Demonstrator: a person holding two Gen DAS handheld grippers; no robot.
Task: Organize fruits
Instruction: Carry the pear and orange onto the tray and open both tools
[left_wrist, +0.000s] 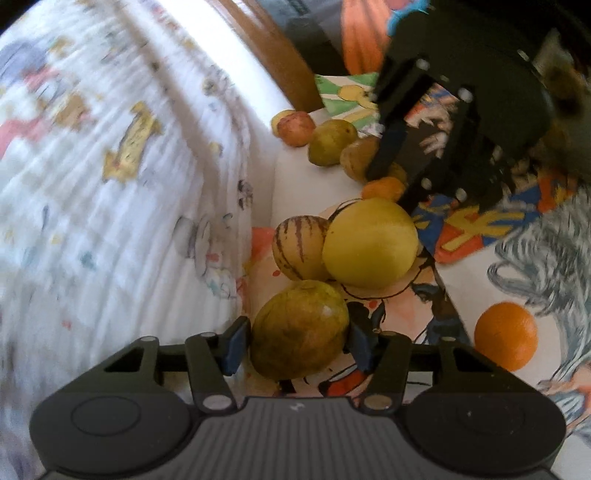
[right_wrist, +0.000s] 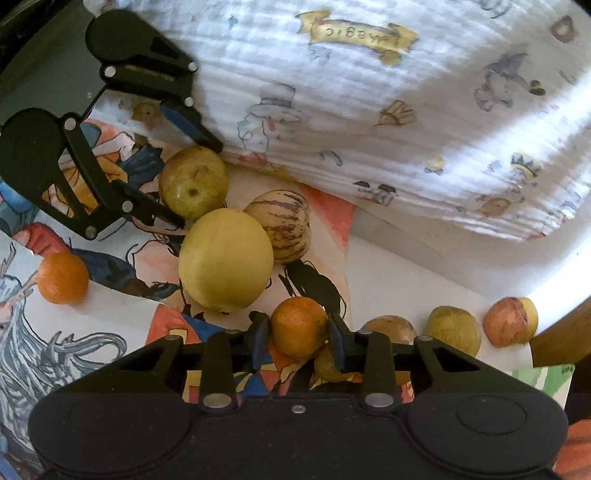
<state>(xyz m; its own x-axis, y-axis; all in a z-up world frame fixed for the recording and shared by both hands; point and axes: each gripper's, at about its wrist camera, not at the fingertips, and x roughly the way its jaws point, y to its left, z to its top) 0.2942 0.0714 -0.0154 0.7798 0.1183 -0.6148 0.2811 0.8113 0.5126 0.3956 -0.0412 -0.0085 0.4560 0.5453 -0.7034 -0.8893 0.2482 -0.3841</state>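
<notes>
Left hand-held gripper (left_wrist: 299, 341) squeezes a greenish-brown fruit (left_wrist: 300, 329). Right hand-held gripper (right_wrist: 299, 338) squeezes a small orange (right_wrist: 298, 326). Between them sit a big yellow fruit (right_wrist: 225, 259) and a striped fruit (right_wrist: 282, 226), touching, beside a white cartoon blanket (right_wrist: 388, 110).

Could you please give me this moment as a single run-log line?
left gripper: around green-yellow fruit | right gripper: around orange | big yellow fruit touching striped fruit | second orange apart

Left claw (left_wrist: 297, 341) and right claw (right_wrist: 298, 338) each clamp a fruit.
</notes>
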